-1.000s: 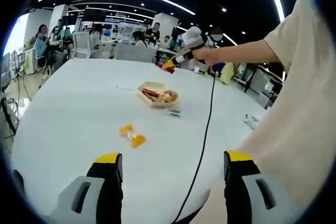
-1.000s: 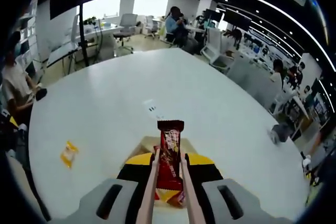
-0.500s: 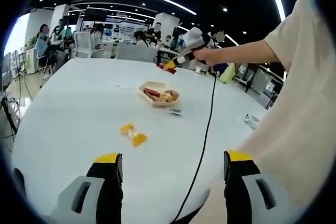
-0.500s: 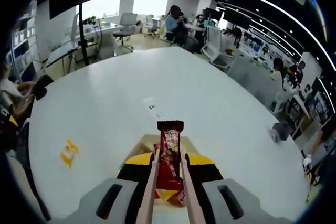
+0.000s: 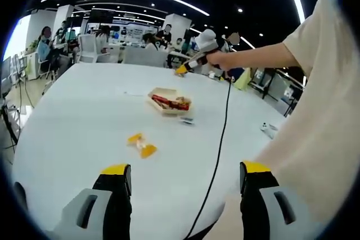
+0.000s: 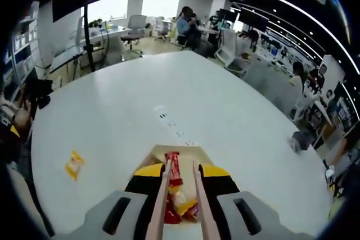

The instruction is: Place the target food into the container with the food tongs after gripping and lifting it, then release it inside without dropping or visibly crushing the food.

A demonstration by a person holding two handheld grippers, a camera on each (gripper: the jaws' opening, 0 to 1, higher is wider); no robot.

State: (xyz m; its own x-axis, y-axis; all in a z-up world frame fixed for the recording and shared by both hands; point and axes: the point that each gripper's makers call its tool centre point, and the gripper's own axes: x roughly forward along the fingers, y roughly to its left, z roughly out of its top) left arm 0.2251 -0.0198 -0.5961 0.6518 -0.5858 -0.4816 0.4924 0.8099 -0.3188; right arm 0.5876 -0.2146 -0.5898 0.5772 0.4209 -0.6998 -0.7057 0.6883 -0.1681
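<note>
Tongs (image 6: 180, 186) empty — jaws around them

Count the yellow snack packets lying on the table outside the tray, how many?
1. The yellow packet lies alone on the white table, apart from the tray. The right gripper view shows the same packet. Other yellow snacks may sit hidden in the tray.
</note>
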